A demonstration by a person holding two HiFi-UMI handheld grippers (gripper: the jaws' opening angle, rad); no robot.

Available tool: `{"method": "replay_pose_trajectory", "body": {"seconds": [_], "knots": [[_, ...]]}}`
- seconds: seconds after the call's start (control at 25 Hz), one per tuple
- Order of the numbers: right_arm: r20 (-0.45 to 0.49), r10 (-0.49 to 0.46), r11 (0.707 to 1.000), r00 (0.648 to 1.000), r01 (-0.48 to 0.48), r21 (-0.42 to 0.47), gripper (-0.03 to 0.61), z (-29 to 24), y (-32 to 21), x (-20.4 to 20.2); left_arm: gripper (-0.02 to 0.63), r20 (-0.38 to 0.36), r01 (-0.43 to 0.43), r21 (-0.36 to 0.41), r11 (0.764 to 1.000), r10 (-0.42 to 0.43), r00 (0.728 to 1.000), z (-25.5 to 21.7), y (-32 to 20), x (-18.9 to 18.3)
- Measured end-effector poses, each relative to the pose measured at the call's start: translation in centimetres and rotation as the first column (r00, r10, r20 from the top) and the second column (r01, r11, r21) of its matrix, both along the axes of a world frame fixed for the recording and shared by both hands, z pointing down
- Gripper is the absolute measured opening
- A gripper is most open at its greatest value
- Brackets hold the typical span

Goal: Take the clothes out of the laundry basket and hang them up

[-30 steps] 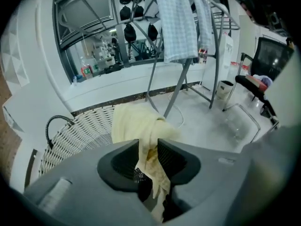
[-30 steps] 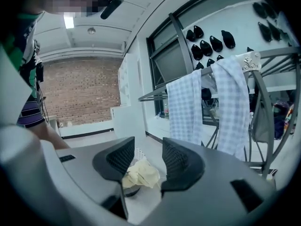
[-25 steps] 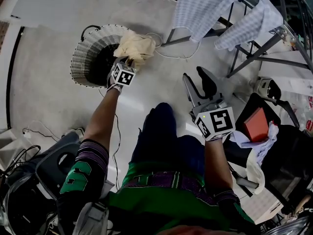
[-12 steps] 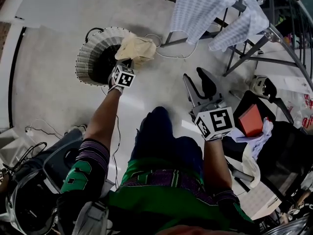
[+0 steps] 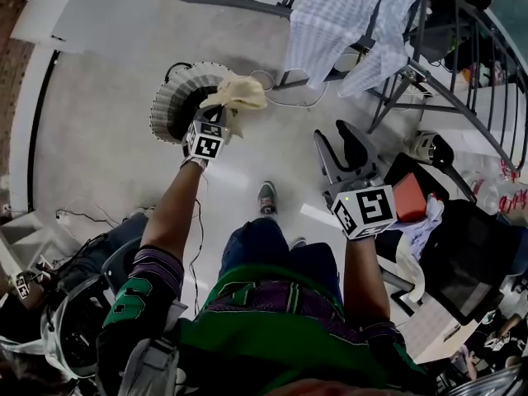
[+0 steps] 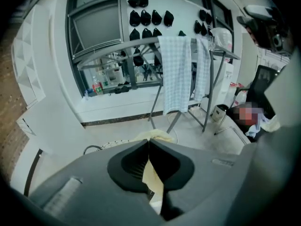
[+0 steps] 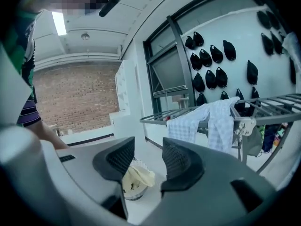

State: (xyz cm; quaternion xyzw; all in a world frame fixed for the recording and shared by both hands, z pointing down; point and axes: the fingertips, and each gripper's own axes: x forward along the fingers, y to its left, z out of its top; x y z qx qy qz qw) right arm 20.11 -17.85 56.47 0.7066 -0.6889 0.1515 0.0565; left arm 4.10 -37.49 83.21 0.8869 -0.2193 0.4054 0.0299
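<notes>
Lifting stage of the hanging task. The left hand-held gripper (image 6: 149,147) is clamped on a fold of the cream garment (image 5: 239,93). Its pads meet with only a thin strip of cloth showing between them. The bulk of the garment is bunched just above the rim of the white laundry basket (image 5: 167,101), on the side nearer the drying rack (image 5: 396,89). We cannot tell whether its lower end has cleared the basket.

The right hand-held gripper (image 7: 146,150) has its jaws apart and nothing between them. It is held near the person's body, well apart from the garment.

We judge that the lift is best made straight up until the whole garment hangs free, so that no trailing part drags on the light basket. The grip takes little cloth, so we would avoid any jerk. The open right hand-held gripper should then take a second edge, so that the garment can be spread. It can be carried in that way to a bare rail beside the checked cloth (image 5: 330,23) already on the rack.
</notes>
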Motion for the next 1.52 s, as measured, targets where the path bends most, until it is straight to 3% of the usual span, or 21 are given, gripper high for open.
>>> {"method": "replay_pose_trajectory", "body": {"seconds": [0.36,0.84,1.04,1.28,1.52], "knots": [[-0.047,-0.004,0.995,0.999,0.009,0.098,0.184,-8.4,2.9,1.9,0.021,-0.088,0.039,0.093,0.995,-0.031,0.996,-10.9,0.7,-0.3],[-0.095,-0.071,0.975,0.993,0.089,0.204,0.184,-16.8,9.4,3.2,0.021,-0.254,0.095,0.215,0.972,-0.038,0.966,-26.2,7.2,0.6],[-0.120,-0.089,0.964,0.989,0.116,0.240,0.184,-18.9,11.5,3.0,0.021,-0.374,0.105,0.308,0.945,0.018,0.927,-35.3,9.4,1.5],[-0.126,-0.100,0.949,0.987,0.133,0.286,0.184,-21.3,13.8,3.1,0.021,-0.496,0.106,0.417,0.903,0.129,0.859,-46.5,13.2,4.3],[-0.109,-0.114,0.942,0.988,0.142,0.305,0.186,-23.0,15.5,3.1,0.021,-0.584,0.087,0.452,0.888,0.221,0.781,-54.3,17.8,6.7]]}}
